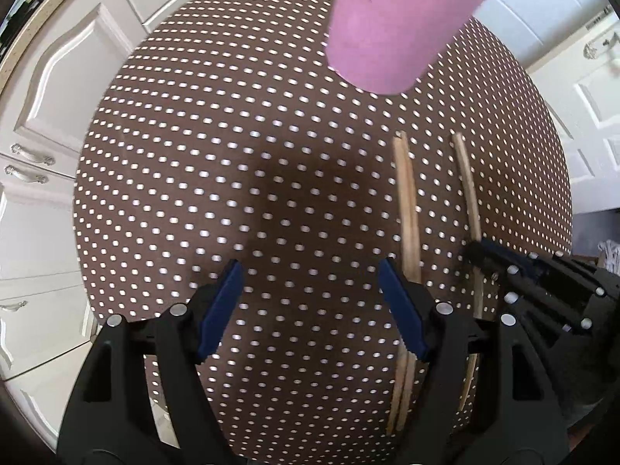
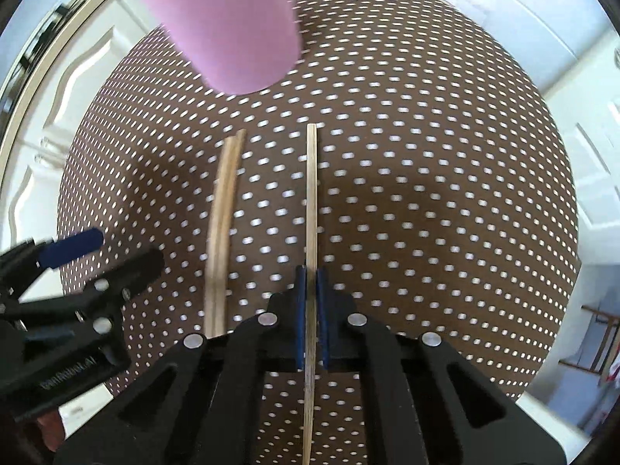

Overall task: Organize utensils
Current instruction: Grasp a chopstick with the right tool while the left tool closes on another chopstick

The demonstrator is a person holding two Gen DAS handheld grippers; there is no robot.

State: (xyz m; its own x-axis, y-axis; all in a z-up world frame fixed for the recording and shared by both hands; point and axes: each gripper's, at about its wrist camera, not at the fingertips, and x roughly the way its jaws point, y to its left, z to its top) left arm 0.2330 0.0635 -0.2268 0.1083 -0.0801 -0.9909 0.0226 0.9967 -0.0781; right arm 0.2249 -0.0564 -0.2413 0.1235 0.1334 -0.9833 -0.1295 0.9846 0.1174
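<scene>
A pink cup (image 1: 395, 27) stands at the far side of the round table; wooden sticks poke out of its top. It also shows in the right wrist view (image 2: 232, 27). Two wooden chopsticks (image 1: 407, 209) lie side by side on the cloth, also in the right wrist view (image 2: 219, 224). My right gripper (image 2: 311, 271) is shut on a single chopstick (image 2: 311, 193), which also shows in the left wrist view (image 1: 469, 190). My left gripper (image 1: 310, 271) is open and empty; its right finger is just left of the pair. The right gripper (image 1: 480, 252) appears at the right.
The round table (image 1: 193, 155) has a brown cloth with white dots. White cabinet doors with metal handles (image 1: 31, 155) stand left of it, and a white door (image 1: 581, 97) to the right. The table's edge lies close beyond the cup.
</scene>
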